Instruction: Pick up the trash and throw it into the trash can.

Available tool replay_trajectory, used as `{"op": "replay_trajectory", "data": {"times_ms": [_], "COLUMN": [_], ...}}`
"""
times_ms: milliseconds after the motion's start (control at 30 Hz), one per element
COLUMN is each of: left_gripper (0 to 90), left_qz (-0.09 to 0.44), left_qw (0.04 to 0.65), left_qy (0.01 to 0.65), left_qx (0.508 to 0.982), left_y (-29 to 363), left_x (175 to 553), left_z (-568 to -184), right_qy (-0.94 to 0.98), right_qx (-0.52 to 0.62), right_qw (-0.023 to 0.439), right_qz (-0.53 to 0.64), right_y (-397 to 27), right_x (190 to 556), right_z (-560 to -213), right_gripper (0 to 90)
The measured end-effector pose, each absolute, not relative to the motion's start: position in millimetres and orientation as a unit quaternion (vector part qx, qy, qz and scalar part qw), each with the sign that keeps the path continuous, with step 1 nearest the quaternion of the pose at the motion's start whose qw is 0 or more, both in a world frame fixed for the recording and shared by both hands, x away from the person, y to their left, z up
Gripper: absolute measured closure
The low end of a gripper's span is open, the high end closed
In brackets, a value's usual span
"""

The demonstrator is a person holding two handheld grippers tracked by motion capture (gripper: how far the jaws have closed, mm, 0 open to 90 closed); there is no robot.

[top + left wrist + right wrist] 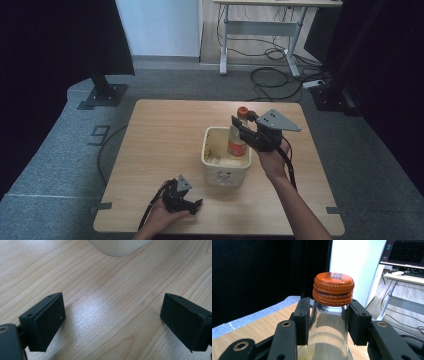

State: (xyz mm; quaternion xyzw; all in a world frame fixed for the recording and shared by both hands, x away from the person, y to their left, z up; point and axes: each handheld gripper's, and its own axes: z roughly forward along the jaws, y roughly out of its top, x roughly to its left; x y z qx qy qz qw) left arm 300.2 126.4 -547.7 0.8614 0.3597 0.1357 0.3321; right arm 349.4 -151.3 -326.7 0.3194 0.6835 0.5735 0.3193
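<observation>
On grey carpet, wooden table [165, 130]

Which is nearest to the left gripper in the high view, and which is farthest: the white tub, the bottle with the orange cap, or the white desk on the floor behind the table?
From the left gripper, at the table's near edge:
1. white tub, just to its right on the table.
2. bottle, standing in the tub, gripped by the right gripper.
3. white desk, on the floor beyond the table.
</observation>
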Motion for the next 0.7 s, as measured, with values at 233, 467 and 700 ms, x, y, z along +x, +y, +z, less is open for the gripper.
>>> {"op": "replay_trajectory", "data": {"times_ms": [233, 467, 700], "left_gripper": [6.1, 6.1, 6.1], "left_qz": [0.136, 0.136, 0.136], "left_qw": [0.332, 0.332, 0.332], "left_qy": [0.360, 0.360, 0.360], "left_qx": [0.861, 0.861, 0.861], "left_y": [126, 126, 126], "left_x": [300, 300, 300], "left_z": [-548, -548, -548], "right_qy": [0.689, 0.697, 0.716], "right_qx": [0.325, 0.326, 0.326], "right_qw": [0.317, 0.312, 0.301], "right_qz": [0.566, 0.558, 0.539], "right_y": [-151, -149, -144], "right_x": [353, 355, 357], "right_z": [-336, -344, -364], "right_gripper": [57.9, 58.1, 58.4]}}
